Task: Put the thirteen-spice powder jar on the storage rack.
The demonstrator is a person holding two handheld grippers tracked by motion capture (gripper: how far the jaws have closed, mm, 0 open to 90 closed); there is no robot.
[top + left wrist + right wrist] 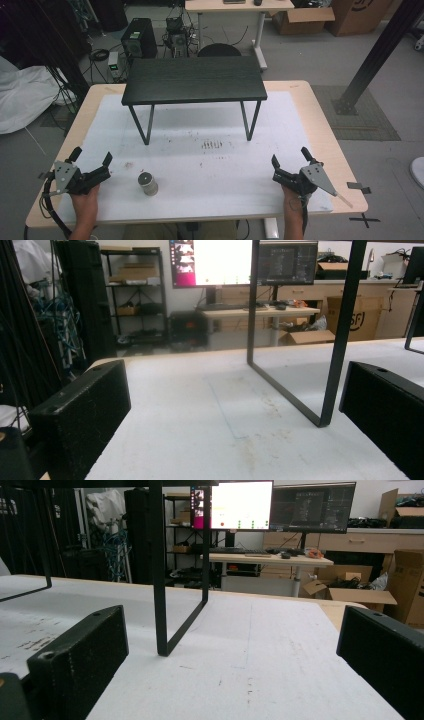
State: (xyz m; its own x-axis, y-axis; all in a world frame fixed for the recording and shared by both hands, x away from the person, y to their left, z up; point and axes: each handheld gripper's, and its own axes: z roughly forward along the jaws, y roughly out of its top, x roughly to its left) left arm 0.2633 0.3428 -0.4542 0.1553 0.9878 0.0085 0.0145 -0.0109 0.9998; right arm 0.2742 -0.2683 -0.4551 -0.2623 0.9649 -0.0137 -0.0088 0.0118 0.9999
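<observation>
A white mat [200,165] covers the wooden table [320,125]. A small black stand [194,79] is on its far half. The left gripper [92,161] and the right gripper [290,162] rest at the near corners, both with jaws wide apart and holding nothing. A small metal cylinder [147,183] stands upright just beside the left gripper, without touching it.

Left gripper [91,161] and right gripper [290,163], jaws apparently wide apart.
</observation>
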